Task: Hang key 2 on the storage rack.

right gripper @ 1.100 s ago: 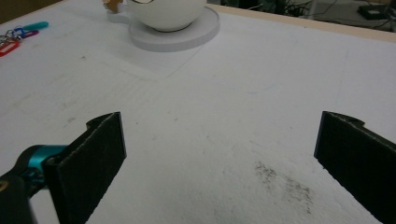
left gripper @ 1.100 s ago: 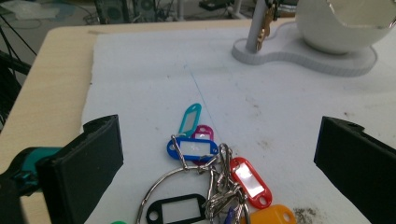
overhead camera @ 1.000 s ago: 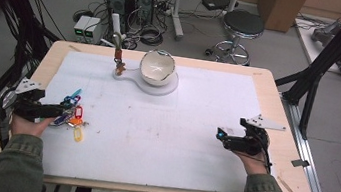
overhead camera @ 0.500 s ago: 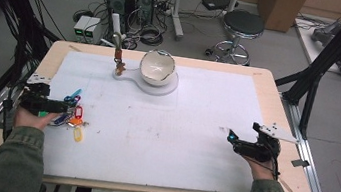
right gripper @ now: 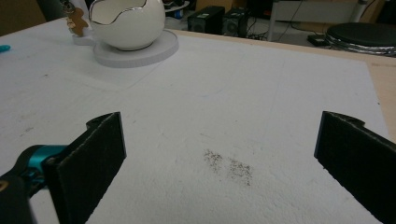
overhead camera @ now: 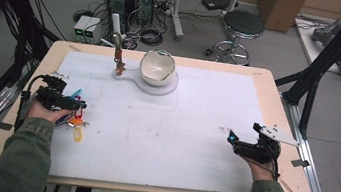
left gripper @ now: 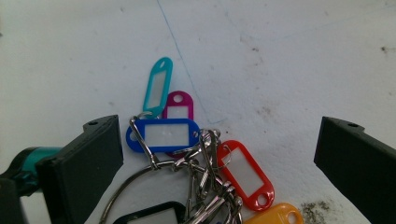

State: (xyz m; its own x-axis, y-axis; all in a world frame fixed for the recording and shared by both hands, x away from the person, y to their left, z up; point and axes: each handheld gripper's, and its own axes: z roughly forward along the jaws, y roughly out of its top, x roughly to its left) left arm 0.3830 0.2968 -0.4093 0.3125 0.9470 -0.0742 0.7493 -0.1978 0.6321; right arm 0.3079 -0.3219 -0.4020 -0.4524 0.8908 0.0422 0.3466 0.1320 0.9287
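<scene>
Covering most of the wooden counter (overhead camera: 279, 98) is a big white mat (overhead camera: 164, 125), and everything here sits on it. At the far side of the mat a white bowl (overhead camera: 157, 68) shaped like a cracked egg stands on a round white base (overhead camera: 167, 86). Just beside the bowl, on its left in the high view, a small brown figure (overhead camera: 120, 67) hangs from a thin stand. A long way from the bowl, near the left edge of the mat, lies a bunch of key tags (left gripper: 196, 163) on metal rings. The left claw (overhead camera: 76, 108) is right over the bunch, and its two black jaws are spread wide with nothing between them but the tags lying flat below. In the left gripper view the blue tag (left gripper: 163, 135) lies in the middle, almost touching the left jaw. A teal tag (left gripper: 158, 86) and a small purple tag (left gripper: 177, 106) stick out past it, side by side. A red tag (left gripper: 245, 175) lies on the other side of the rings, with an orange tag (left gripper: 273, 215) and a black tag (left gripper: 149, 215) at the bottom edge. The right claw (overhead camera: 231, 138) is well apart from the bowl, near the right edge of the mat. Its jaws are spread wide too and hold nothing, with bare mat and a small dark smudge (right gripper: 229, 167) between them.
</scene>
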